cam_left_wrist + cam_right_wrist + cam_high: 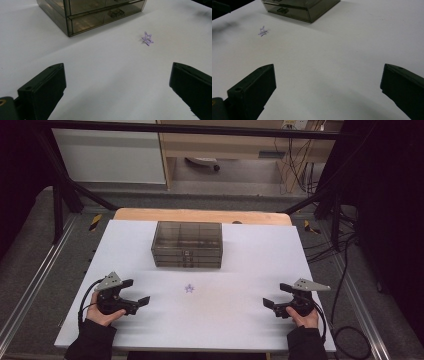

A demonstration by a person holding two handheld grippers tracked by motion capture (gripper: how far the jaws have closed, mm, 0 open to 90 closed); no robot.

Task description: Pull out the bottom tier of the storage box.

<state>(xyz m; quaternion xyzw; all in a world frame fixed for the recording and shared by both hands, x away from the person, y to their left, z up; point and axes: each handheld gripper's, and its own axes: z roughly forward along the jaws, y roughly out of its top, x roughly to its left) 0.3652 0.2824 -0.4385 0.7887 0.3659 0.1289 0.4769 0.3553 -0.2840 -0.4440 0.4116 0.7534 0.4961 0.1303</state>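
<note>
Just in front of the smoky translucent plastic drawer box [187,244] lies a small purple star-shaped piece [189,288], untouched. Left gripper [134,293] and right gripper [276,296] flank it, well apart, jaws wide and empty. Judging by this, nothing has started; next, one gripper must reach in and pinch the star.

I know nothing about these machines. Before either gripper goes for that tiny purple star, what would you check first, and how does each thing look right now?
1. Left gripper open and holding nothing: ok.
2. Right gripper open and holding nothing: ok.
3. Purple star lies free on the white table top, apart from both grippers: ok.
4. Nothing lies between the grippers and the star: ok.
5. Smoky drawer box stands behind the star, not touching it: ok.
6. Drawers of the box open to take the star: not ok, they look shut.
</note>
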